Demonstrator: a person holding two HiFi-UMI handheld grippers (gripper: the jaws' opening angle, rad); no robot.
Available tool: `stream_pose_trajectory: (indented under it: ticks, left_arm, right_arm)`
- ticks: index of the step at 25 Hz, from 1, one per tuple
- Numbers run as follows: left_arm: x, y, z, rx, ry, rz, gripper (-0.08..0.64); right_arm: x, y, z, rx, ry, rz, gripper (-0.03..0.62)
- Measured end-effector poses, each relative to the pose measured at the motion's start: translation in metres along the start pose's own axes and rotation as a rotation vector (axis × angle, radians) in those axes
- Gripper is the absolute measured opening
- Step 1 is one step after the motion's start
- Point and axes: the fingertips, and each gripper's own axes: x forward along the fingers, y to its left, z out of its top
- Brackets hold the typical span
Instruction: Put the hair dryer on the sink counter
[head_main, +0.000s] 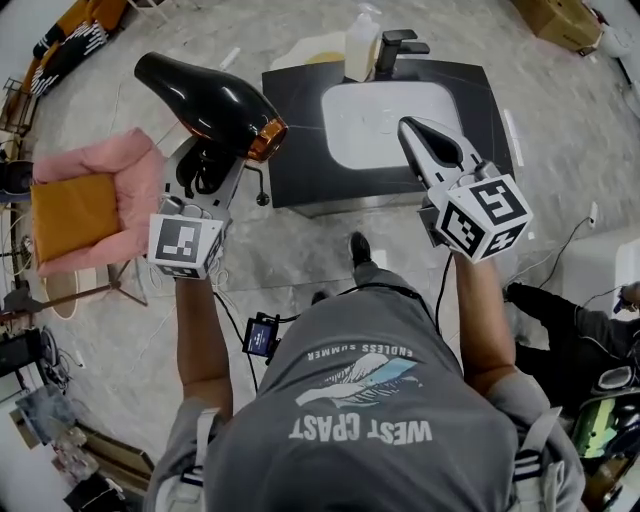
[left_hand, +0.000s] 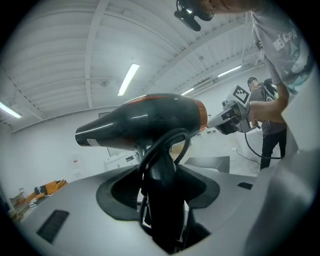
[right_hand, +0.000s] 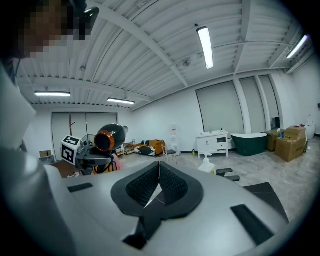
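My left gripper is shut on the handle of a black hair dryer with an orange ring. It holds the dryer up in the air, left of the sink counter, barrel pointing up-left. In the left gripper view the dryer's handle and looped cord stand between the jaws, with the barrel across the top. My right gripper is shut and empty, hovering over the white basin. The right gripper view shows its closed jaws and the hair dryer far left.
A soap bottle and black faucet stand at the counter's back edge. A pink armchair with an orange cushion sits on the floor to the left. Another person is at the right. A green bathtub and boxes lie beyond.
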Motion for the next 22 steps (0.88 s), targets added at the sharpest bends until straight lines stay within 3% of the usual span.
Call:
stream_pose_trajectory:
  ticks: [13,22]
  left_arm:
    - [0.072,-0.016,-0.058,0.091,0.188,-0.036,0.233]
    - [0.099,-0.023,-0.101,0.1,0.305,-0.087,0.233]
  right_arm:
    - [0.021,-0.042,-0.024,0.05,0.071,0.013,0.028]
    - [0.029,-0.054,-0.037,0.088,0.118,0.004,0.028]
